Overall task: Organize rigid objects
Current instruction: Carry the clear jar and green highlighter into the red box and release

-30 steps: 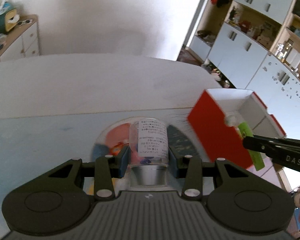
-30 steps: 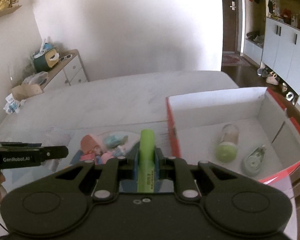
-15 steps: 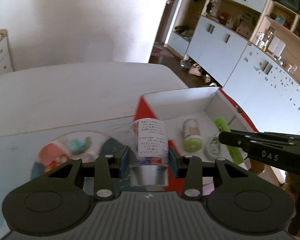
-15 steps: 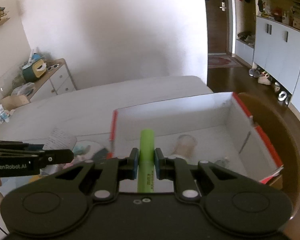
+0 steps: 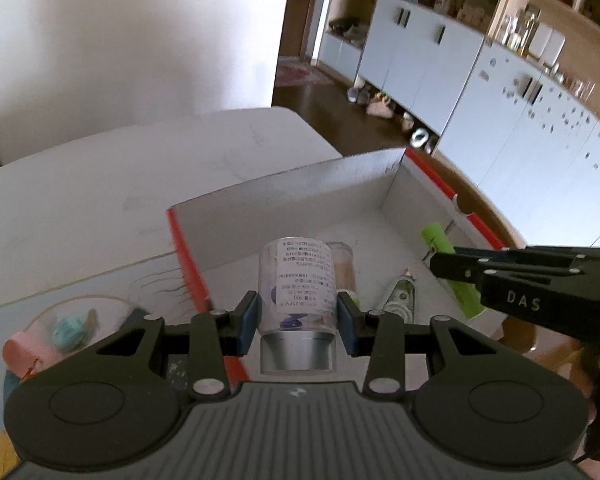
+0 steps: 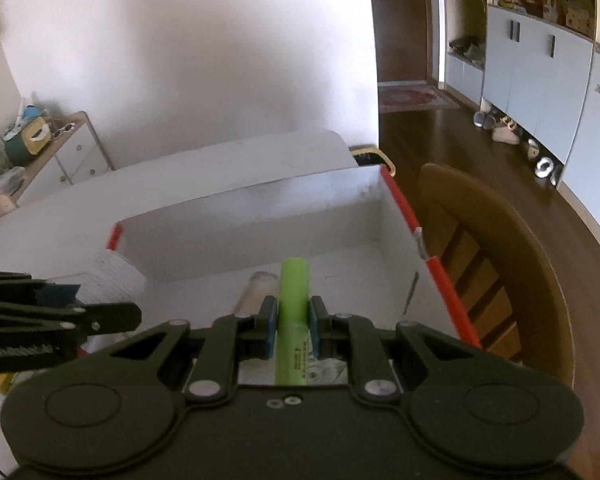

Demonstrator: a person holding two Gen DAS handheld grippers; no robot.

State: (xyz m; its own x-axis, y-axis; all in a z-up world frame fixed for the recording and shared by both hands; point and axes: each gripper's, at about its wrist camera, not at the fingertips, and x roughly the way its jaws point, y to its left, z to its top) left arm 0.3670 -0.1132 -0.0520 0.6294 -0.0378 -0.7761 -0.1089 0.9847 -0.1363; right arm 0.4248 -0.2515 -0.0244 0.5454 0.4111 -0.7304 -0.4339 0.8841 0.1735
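The left tool clamps a clear labelled bottle and the right tool a green highlighter, both above the red-edged box, where releasing together could knock them against items below.

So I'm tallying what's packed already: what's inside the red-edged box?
Lying on the floor of the box: a small bottle with a green cap and a correction-tape dispenser. The held clear vial and green highlighter hide parts of the floor.
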